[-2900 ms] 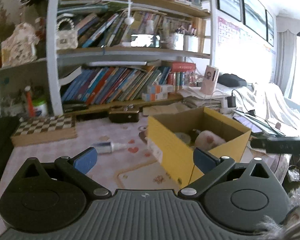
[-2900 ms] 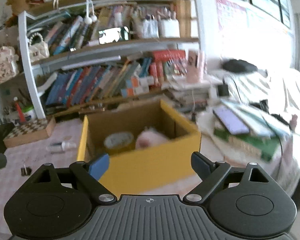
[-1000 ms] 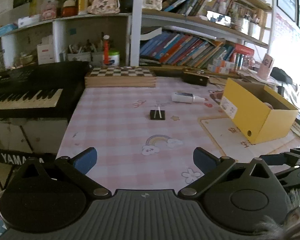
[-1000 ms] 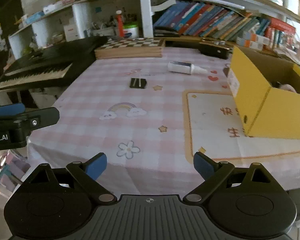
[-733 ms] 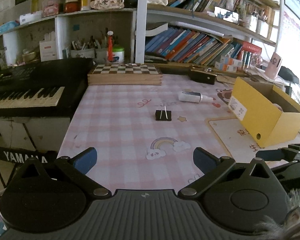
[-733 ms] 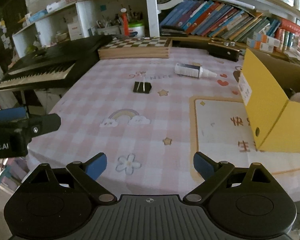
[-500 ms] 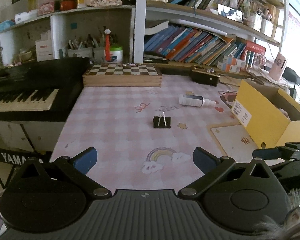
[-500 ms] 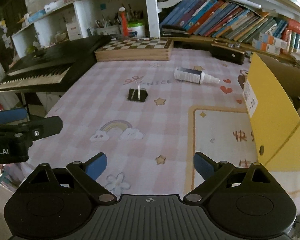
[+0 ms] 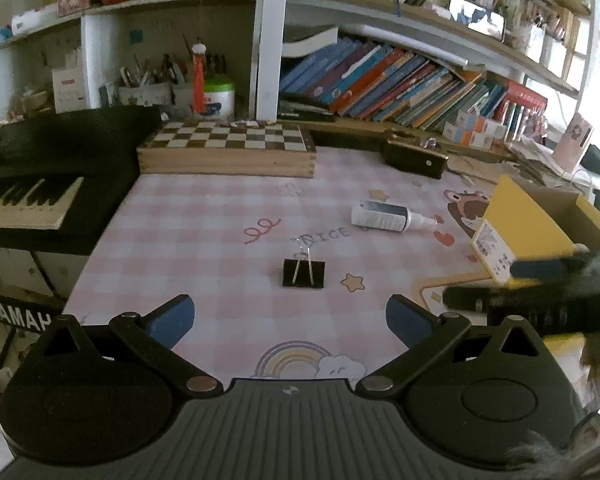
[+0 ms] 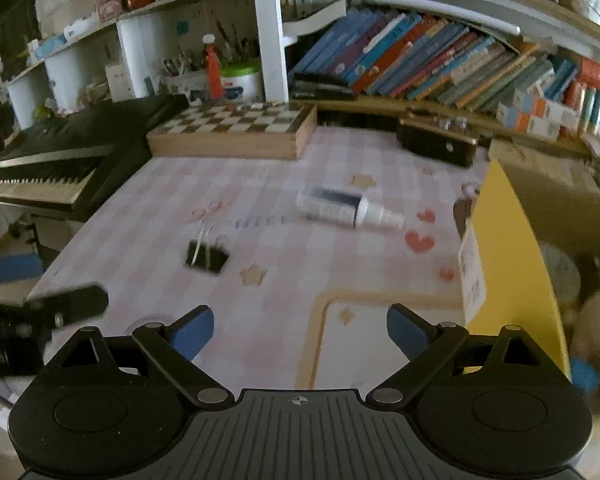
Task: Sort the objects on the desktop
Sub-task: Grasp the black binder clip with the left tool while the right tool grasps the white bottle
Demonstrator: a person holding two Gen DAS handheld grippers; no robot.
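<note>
Yellow box (image 9: 528, 232) at right edge of pink mat, some items already inside. Glue bottle (image 9: 388, 217) left of box, long axis pointing nozzle toward box. Binder clip (image 9: 303, 273) farther left of box, dead ahead of left gripper (image 9: 288, 322), jaws spread, empty, likely next pick. Right gripper (image 10: 300, 330) spread, empty, nearer box.

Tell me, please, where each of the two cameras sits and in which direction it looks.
Left wrist view: sits on the left gripper, facing the bookshelf across the pink table; its open fingers and the right gripper's blurred side show.
Right wrist view: sits on the right gripper, nearer the yellow box; its open fingers show.
Shared: binder clip, glue bottle, chessboard.
</note>
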